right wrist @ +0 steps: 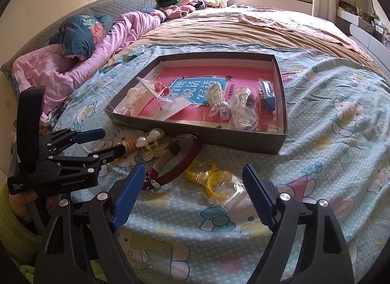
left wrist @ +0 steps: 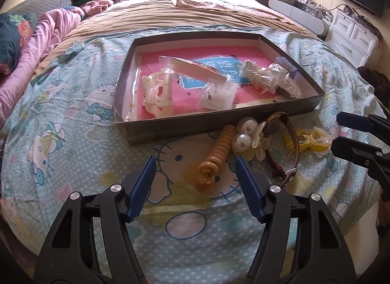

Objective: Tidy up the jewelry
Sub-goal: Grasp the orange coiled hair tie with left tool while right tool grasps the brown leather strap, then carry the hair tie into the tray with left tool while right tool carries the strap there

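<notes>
Shallow grey box (left wrist: pixel 214 125) sat on the Hello Kitty bedsheet (left wrist: pixel 61 118), pink booklet (left wrist: pixel 185 59) lying flat inside it. In the box: white hair claw (left wrist: pixel 158 93) at its left end, bagged items mid-box including a small clear pouch (left wrist: pixel 217 96), a bagged white lace piece (left wrist: pixel 260 76) and a blue bagged item (right wrist: pixel 267 98) toward the right end. Pink blanket (right wrist: pixel 73 69) bunched well left of the box, tan cover (left wrist: pixel 195 15) behind it.

Loose jewelry lay on the sheet just in front of the box's near wall. Amber ribbed hair clip (left wrist: pixel 215 157) ran out from the wall toward the camera; pearl claw clip (left wrist: pixel 246 137) sat just beside it, touching the box wall or nearly so. Brown-strap watch (right wrist: pixel 175 162) lay curled against the same wall, right of the pearl clip. Yellow rings in a clear bag (right wrist: pixel 217 181) lay right of the watch, farther from the box.

Left gripper (left wrist: pixel 196 162) had jaws partly apart, nothing pressed; the amber clip's round end sat between the fingertips, closer to the right finger, not touched. In the right wrist view its lower finger tip overlapped the amber clip; contact unclear. Right gripper (right wrist: pixel 192 174) had jaws wide, holding nothing; the bagged yellow rings lay between and just ahead of its fingers, watch buckle near its left finger (right wrist: pixel 129 193). Watch strap crowded that left side.
</notes>
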